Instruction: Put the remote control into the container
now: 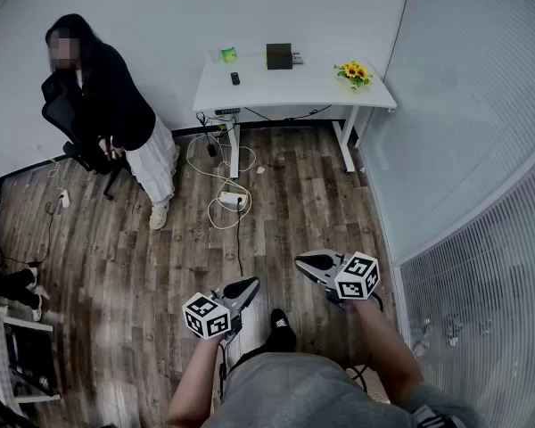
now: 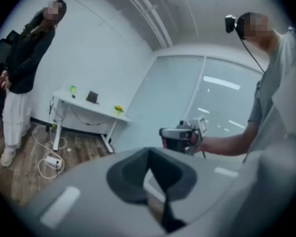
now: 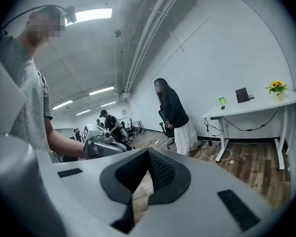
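Observation:
The remote control (image 1: 235, 78) is a small black bar lying on the white table (image 1: 321, 87) at the far side of the room. Behind it stand a dark box-like container (image 1: 279, 56) and a green cup (image 1: 227, 53). My left gripper (image 1: 250, 285) and right gripper (image 1: 300, 261) hang low in front of my body, over the wooden floor and far from the table. Both are shut with nothing between the jaws. In the left gripper view the jaws (image 2: 149, 154) meet, with the container (image 2: 92, 97) far off. The right gripper view shows its jaws (image 3: 149, 157) together and the container (image 3: 242, 95) in the distance.
A person (image 1: 116, 105) stands by a black office chair (image 1: 71, 127) at the left wall. Cables and a power strip (image 1: 230, 200) lie on the floor under the table. Sunflowers (image 1: 354, 72) sit at the table's right end. A glass partition (image 1: 464, 150) runs along the right.

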{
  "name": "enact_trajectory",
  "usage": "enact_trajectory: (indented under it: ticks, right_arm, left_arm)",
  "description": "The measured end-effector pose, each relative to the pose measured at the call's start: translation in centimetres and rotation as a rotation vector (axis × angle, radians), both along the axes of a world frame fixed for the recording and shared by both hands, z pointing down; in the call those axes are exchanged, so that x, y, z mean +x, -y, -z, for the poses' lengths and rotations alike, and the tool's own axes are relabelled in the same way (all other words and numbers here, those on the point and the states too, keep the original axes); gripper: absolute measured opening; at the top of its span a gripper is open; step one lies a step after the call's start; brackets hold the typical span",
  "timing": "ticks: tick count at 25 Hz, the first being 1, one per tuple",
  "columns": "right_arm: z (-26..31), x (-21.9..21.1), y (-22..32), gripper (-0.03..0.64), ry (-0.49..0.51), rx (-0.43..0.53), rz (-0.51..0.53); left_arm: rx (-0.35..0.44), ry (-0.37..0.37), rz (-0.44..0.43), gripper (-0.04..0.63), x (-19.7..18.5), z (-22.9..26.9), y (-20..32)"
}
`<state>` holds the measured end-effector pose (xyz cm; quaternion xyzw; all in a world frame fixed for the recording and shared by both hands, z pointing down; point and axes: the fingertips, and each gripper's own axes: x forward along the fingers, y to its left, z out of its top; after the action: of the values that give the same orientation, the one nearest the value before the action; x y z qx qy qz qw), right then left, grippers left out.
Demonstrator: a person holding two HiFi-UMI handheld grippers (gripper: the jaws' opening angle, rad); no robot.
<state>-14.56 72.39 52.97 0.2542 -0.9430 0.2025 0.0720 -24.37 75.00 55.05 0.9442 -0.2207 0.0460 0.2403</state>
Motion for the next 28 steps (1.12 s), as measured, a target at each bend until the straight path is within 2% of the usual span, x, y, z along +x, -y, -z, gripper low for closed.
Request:
enact_trajectory:
  ticks: [15,28]
  right_arm:
    - [-0.9,0.4,0.0,0.017,-0.009,-0.024,-0.005]
    - [-2.3,3.8,2.6,0.017,0.007,-0.05,-0.025]
  left_arm:
    - [-0.019,0.01,-0.019,-0.005,0.4,-0.7,0.3]
    - [-0.035,0.009,-0.029,-0.005,3.8,-1.9,3.1]
